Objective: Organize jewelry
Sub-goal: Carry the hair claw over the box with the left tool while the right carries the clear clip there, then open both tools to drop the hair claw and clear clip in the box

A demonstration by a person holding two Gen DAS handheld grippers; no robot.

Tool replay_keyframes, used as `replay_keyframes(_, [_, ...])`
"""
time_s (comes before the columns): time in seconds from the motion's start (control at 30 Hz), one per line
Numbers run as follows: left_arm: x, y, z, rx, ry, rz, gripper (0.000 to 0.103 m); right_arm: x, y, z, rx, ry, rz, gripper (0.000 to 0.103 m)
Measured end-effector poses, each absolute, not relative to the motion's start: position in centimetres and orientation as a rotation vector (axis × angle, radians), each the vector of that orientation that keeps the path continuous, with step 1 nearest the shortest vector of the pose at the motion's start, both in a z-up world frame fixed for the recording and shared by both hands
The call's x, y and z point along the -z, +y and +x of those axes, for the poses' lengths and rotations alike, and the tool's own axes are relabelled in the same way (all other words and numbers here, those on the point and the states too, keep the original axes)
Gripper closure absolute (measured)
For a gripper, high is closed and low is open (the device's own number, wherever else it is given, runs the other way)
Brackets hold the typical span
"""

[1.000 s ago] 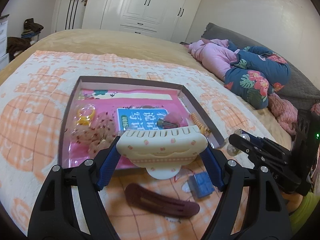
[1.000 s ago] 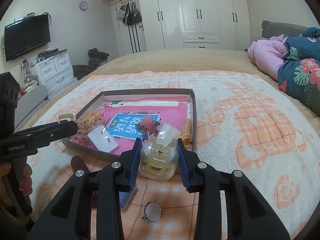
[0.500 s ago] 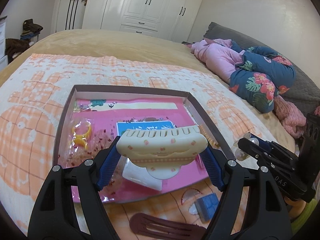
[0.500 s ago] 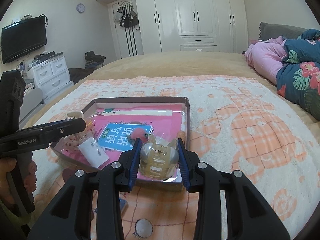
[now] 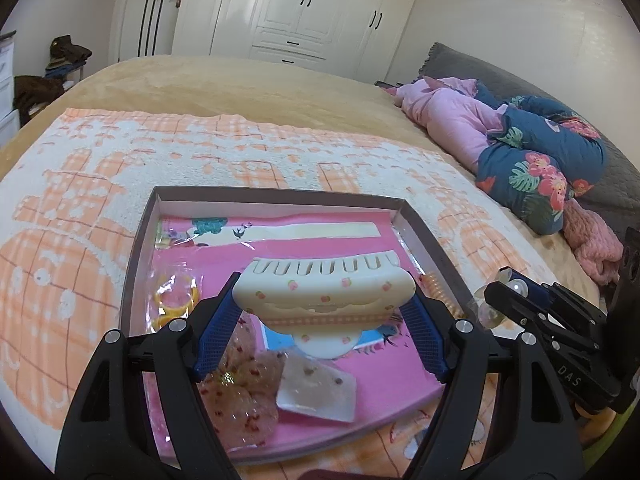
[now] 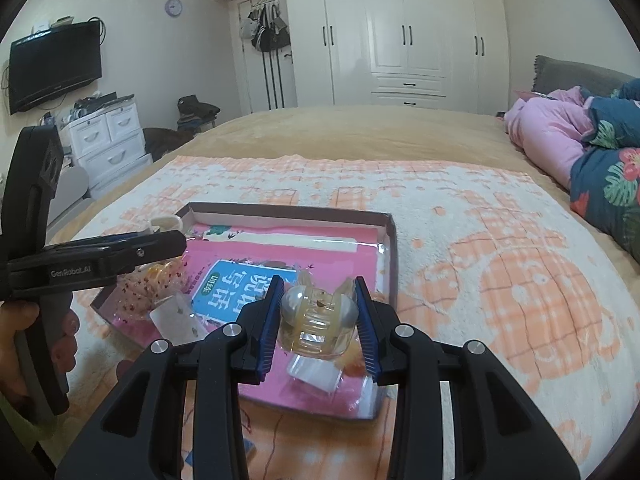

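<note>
Soft orange and white blanket (image 6: 500, 240) covers a big bed, and a flat brown box (image 5: 138, 248) sits on it as the place for the hair things. Above the near part of the box, the left gripper (image 5: 324, 312) is closed on a big cream hair claw (image 5: 324, 288) with tiny pink dots, squeezing it by its two ends. Above the near right corner of the box, the right gripper (image 6: 318, 314) is closed on a small see-through yellow claw clip (image 6: 318, 312). Inside the box lie a pink sheet, a yellow ring (image 5: 176, 300) by the left wall and a spotty see-through bag (image 5: 240, 392) near the front. Both clips look up in the air, not put down yet. I think the job now is putting them in the box. Next, each gripper should go down to a bare spot inside the box and open slowly, so the clips do not land on the other things.
</note>
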State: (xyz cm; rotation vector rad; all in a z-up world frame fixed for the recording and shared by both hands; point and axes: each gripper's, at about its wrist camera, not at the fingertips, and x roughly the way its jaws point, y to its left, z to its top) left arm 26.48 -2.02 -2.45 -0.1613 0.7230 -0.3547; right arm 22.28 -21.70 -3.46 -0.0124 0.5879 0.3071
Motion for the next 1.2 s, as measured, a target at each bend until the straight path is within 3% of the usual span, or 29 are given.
replay_keyframes(1.2, [6.9,-1.3,29.8,0.327,0.849,-0.128,0.036,8.1,-15.7,22.6,-0.443,0.739,-0.084,0.069])
